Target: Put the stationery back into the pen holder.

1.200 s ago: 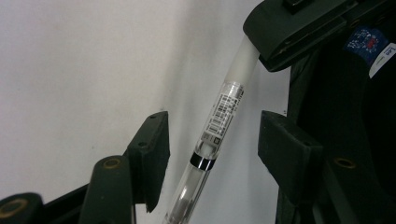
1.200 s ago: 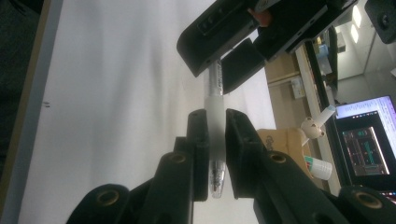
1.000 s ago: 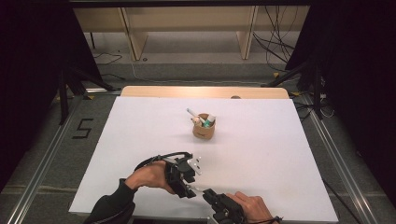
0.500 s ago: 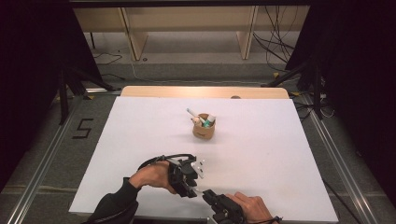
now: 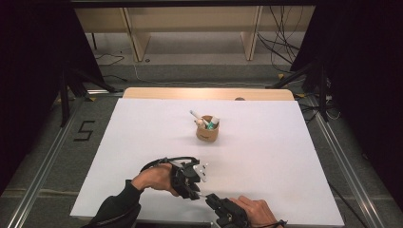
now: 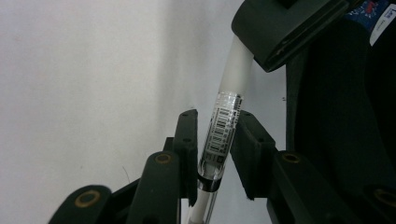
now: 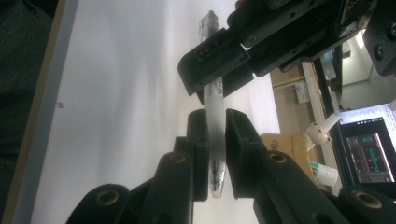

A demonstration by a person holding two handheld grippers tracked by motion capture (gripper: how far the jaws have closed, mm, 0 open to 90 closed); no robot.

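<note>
A clear pen point(image 7: 214, 100) with a barcode label point(image 6: 220, 133) hangs just above the white table point(image 5: 142, 142) near its front edge. My right gripper point(image 7: 215, 128) is shut on the frosted middle of the pen. My left gripper point(image 6: 214, 135) has its jaws around the labelled end; they have just been closing, and a thin gap still shows beside the pen. In the high view the left gripper point(image 5: 194, 186) and right gripper point(image 5: 213, 202) meet tip to tip. The left gripper's jaws point(image 7: 212, 67) straddle the pen farther up in the right gripper view.
A small brown cup point(image 5: 207, 130) with several markers stands mid-table, well beyond both hands. A wooden strip point(image 5: 209, 93) runs along the far edge. A lit monitor point(image 7: 369, 154) stands off to the side.
The left gripper's jaws have narrowed around the pen. Both hands stay where they were near the front edge.
</note>
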